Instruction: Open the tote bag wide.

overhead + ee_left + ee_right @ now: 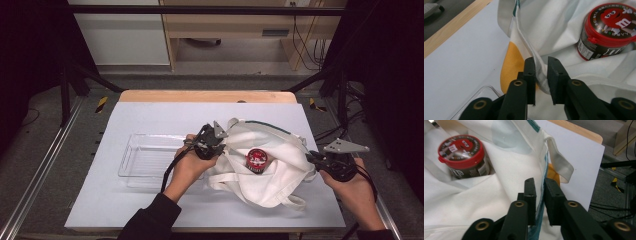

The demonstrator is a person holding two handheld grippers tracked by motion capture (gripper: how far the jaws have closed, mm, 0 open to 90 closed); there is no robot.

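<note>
A clear plastic tray [145,160] lies on the left part of the white worktop [150,117], just beside the person's left hand [190,167]. That hand holds the left tool [216,142] at the left edge of a white cloth tote bag [272,172]. In the left gripper view the left tool [541,72] has its jaws nearly closed on the bag's hemmed rim [534,56], which runs up between them; an orange patch [510,65] of the bag shows just left of the jaws. A red-lidded M&M's tub [256,159] sits in the hollow of the bag, between the two tools, its lid [610,21] facing up. The bag spreads across the middle and right of the worktop, with a strap [290,201] lying toward the near edge. At the bag's right edge the right tool [312,157] grips the cloth. In the right gripper view the right tool [540,195] has its jaws pinched on the teal-trimmed rim [541,182], with a strap loop [559,161] beyond.
</note>
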